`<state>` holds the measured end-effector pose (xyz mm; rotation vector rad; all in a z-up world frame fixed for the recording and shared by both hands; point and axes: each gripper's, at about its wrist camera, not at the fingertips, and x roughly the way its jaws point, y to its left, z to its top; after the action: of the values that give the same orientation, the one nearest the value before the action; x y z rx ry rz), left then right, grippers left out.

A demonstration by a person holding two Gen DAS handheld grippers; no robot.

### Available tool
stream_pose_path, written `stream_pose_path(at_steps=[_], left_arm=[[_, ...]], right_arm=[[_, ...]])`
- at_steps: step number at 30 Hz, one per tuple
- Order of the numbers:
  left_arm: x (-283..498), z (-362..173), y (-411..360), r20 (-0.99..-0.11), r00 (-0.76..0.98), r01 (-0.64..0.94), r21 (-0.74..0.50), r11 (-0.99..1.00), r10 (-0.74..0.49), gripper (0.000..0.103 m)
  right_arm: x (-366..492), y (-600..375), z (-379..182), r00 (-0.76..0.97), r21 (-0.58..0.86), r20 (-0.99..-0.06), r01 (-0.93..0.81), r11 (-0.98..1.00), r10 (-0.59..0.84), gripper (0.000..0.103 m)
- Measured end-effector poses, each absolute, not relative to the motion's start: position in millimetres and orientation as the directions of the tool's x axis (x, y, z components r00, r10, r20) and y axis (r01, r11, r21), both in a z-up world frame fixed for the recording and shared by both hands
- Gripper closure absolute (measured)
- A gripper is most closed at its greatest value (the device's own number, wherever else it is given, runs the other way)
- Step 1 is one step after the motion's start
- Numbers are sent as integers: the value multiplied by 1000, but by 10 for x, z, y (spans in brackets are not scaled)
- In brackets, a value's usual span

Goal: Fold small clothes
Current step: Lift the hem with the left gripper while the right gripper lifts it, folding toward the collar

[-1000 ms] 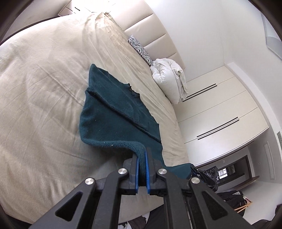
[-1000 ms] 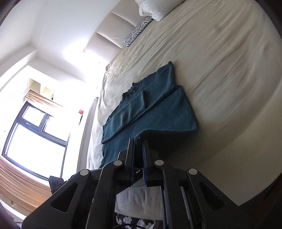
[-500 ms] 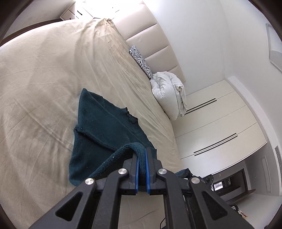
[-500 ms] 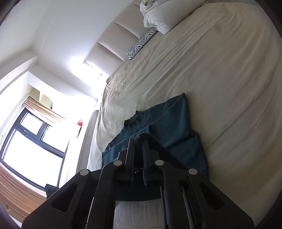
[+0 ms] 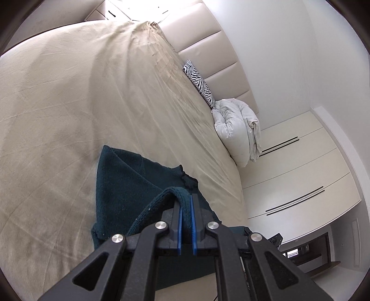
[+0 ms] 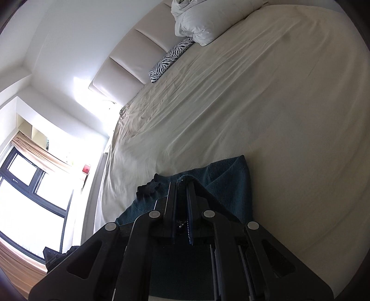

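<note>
Teal garment [image 5: 129, 185] pinched; near part hidden behind left hand-held gripper [image 5: 186, 208].

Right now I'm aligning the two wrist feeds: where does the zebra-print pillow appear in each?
Left wrist: zebra-print pillow upper middle-right, against the padded headboard, above the white duvet bundle.
Right wrist: same pillow upper centre, below-left of the duvet bundle.
Shared landmark: the headboard.

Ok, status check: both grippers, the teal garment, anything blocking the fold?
Left gripper shut on teal garment hem. Right gripper shut on its other edge. Hem lifted over the rest, which lies on the bed. Nothing in the way.
</note>
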<state>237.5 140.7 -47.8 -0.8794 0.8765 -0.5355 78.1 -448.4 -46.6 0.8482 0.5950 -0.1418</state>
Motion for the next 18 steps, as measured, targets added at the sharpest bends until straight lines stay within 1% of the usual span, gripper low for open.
stream_pose_path(at_steps=[7, 11, 15, 16, 17, 18], left_arm=[[2880, -727, 1305, -478, 550, 8, -817, 577, -685, 97], [3098, -903, 1263, -534, 552, -26, -779, 627, -640, 96], [3204, -1090, 1198, -585, 530, -51, -745, 665, -615, 95], [3211, -1123, 1183, -597, 522, -56, -737, 673, -609, 92], [3209, -1149, 1176, -604, 518, -61, -732, 678, -605, 78], [3210, -1164, 1182, -608, 521, -66, -729, 682, -599, 60]], right_arm=[[1262, -4668, -741, 805, 650, -587, 402, 645, 90, 97], [1574, -4746, -945, 776, 630, -624, 432, 645, 89, 96], [1786, -4844, -1184, 752, 617, -656, 483, 621, 66, 93], [1832, -4865, -1235, 744, 610, -665, 496, 618, 59, 93], [1862, -4881, -1279, 737, 601, -674, 509, 615, 49, 93], [1881, -4891, -1315, 733, 596, -679, 517, 614, 41, 90]])
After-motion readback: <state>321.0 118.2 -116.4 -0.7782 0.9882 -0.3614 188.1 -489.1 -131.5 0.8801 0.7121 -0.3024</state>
